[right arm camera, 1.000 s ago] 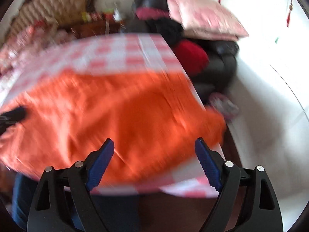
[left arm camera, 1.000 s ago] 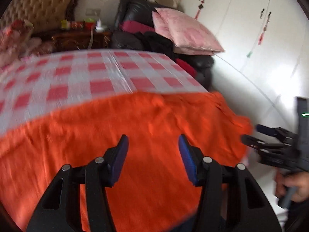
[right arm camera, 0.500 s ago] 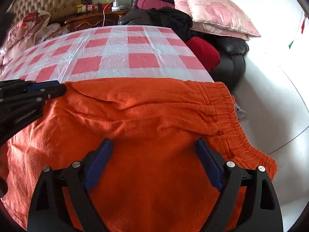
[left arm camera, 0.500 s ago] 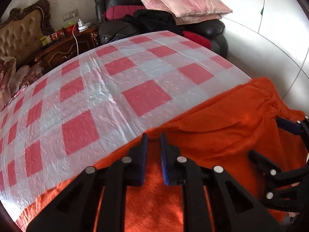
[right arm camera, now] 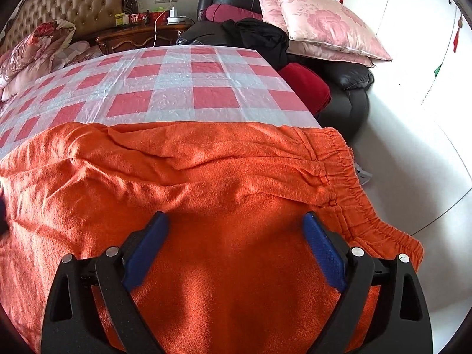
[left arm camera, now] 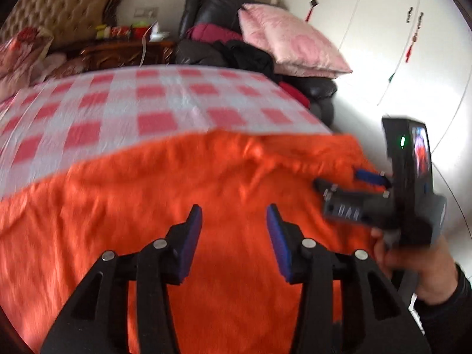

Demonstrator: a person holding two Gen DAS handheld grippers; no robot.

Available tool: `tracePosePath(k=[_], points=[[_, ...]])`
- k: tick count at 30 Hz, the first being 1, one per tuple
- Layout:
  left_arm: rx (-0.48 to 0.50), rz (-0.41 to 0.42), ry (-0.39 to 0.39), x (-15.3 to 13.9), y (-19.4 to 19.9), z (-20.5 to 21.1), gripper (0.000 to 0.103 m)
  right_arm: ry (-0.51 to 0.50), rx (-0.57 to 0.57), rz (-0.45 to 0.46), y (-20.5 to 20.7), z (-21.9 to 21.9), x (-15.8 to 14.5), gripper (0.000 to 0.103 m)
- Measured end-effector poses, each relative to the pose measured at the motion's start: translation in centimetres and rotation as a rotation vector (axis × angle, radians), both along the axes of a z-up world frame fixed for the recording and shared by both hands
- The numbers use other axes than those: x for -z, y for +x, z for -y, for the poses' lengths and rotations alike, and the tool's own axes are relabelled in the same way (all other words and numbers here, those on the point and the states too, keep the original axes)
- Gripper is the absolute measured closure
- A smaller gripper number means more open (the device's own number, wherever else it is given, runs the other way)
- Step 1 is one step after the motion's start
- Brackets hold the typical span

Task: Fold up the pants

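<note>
Orange pants (right arm camera: pixel 206 177) lie spread across the near edge of a table covered with a red-and-white checked cloth (right arm camera: pixel 177 82). The elastic waistband (right arm camera: pixel 348 177) hangs at the right edge. My right gripper (right arm camera: pixel 236 236) is open and empty, low over the pants near the waistband. My left gripper (left arm camera: pixel 234 224) is open and empty, raised a little above the pants (left arm camera: pixel 177 194). The right gripper also shows in the left wrist view (left arm camera: pixel 354 185) at the right, held by a hand, over the pants' right edge. The left wrist view is blurred.
A black sofa (right arm camera: pixel 348 88) piled with pink pillows (right arm camera: pixel 321 23) and dark clothes stands behind the table at the right. A wooden nightstand (right arm camera: pixel 141 35) and a tufted headboard (right arm camera: pixel 73 3) are at the back left. White wardrobe doors (left arm camera: pixel 383 44) are on the right.
My left gripper was shut at the pants' far edge half a second ago; now it is open and drawn back above the pants. The right gripper stays open over the waistband side.
</note>
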State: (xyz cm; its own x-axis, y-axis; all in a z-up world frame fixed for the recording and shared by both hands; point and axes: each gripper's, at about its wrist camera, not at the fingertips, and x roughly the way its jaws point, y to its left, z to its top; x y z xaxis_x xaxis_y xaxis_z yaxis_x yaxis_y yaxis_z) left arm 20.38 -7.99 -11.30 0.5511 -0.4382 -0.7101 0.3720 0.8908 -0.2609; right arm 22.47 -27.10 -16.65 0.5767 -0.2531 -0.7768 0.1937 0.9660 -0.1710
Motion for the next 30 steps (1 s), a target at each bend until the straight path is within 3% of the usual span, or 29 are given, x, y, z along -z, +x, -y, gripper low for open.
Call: tracePosePath(k=[3,7,10,13,15,17,19,21,24,29,30], points=[[-0.025,-0.027,0.139,1.6,-1.6,-1.8,0.057,0.007,0.006,0.011,-0.2,0.2,0.0,0.013],[-0.142,-0.005,0.098,1.2,-3.3,-7.5,0.052,0.011,0.007,0.018,-0.2,0.3,0.0,0.013],[-0.304,0.013,0.042,0.6,-4.9,-13.9,0.041,-0.001,0.040,0.035,-1.1,0.2,-0.6,0.013],[-0.521,0.071,0.116,0.0,-7.9,-20.9,0.042,0.083,-0.024,0.136,-3.8,-1.2,-2.3,0.013],[-0.641,0.067,0.128,-0.5,-9.6,-24.6,0.043,0.101,-0.087,0.185,-5.5,-2.7,-3.0,0.013],[-0.787,0.054,0.052,-0.7,-12.2,-30.2,0.043,0.096,-0.133,0.205,-6.8,-4.3,-2.9,0.013],[-0.883,0.048,0.046,-0.8,-14.3,-33.9,0.043,0.076,-0.131,0.136,-6.8,-5.2,-1.3,0.013],[-0.915,0.028,0.025,-0.7,-15.8,-36.9,0.043,0.060,-0.102,0.070,-6.4,-5.2,0.3,0.013],[-0.948,0.016,-0.008,-0.4,-17.8,-40.1,0.043,0.087,-0.099,0.090,-6.8,-4.9,0.9,0.012],[-1.019,-0.061,-0.301,2.6,-19.9,-44.7,0.054,0.092,-0.117,0.086,-6.7,-4.9,1.0,0.011],[-1.023,-0.081,-0.395,3.5,-20.4,-45.6,0.060,0.090,-0.116,0.085,-6.7,-5.0,1.0,0.011]])
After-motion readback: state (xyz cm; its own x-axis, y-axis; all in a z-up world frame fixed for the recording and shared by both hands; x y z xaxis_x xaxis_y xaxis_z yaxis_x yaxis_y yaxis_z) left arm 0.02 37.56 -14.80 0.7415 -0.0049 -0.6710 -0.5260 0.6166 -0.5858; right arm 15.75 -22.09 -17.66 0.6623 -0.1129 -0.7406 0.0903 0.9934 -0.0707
